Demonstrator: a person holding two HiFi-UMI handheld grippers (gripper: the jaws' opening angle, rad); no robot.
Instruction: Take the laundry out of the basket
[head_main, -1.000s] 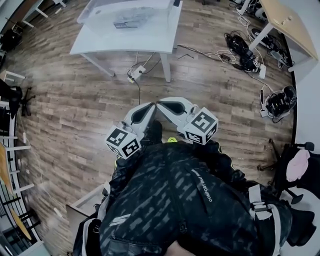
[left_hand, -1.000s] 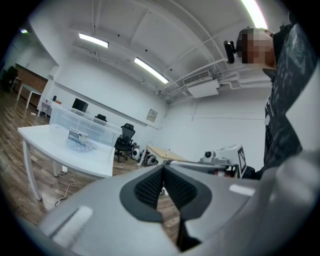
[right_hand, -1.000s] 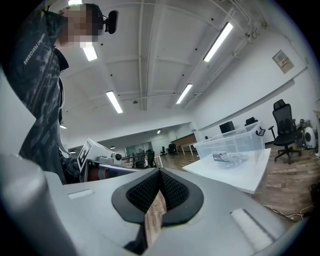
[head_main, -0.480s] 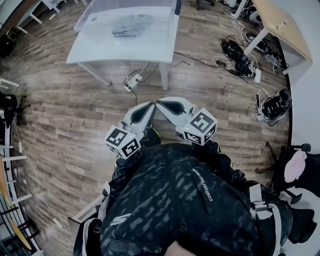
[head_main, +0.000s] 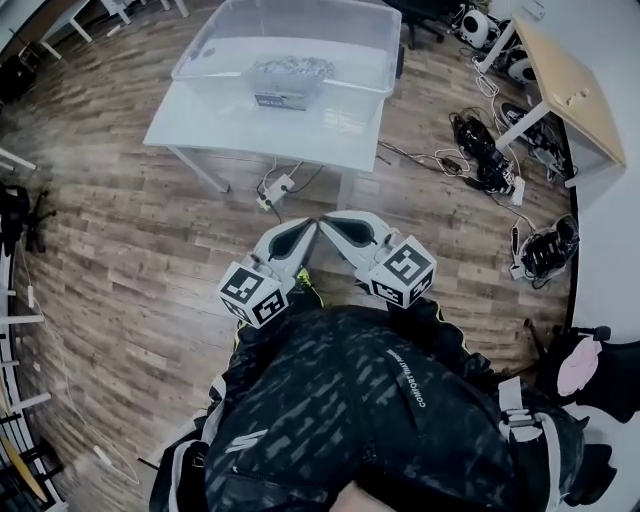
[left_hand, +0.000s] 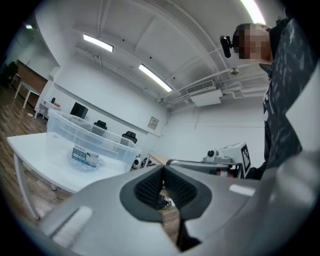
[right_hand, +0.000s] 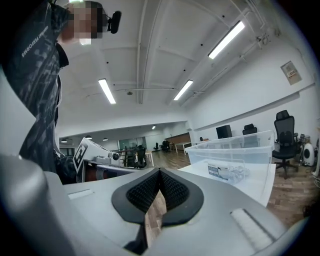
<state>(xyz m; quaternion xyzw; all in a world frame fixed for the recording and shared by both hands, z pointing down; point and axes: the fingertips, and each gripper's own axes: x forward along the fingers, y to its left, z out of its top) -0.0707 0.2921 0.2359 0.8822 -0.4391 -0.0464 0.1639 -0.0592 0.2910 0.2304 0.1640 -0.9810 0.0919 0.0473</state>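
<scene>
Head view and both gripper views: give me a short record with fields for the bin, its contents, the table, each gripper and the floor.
Bin: clear plastic bin, standing on the table
Contents: one pale crumpled bundle with a label; what it is, unclear
Table: white table, ahead of both grippers
Left gripper: jaws together, nothing between them
Right gripper: jaws together, nothing between them
Floor: wood planks, cables at the right
</scene>
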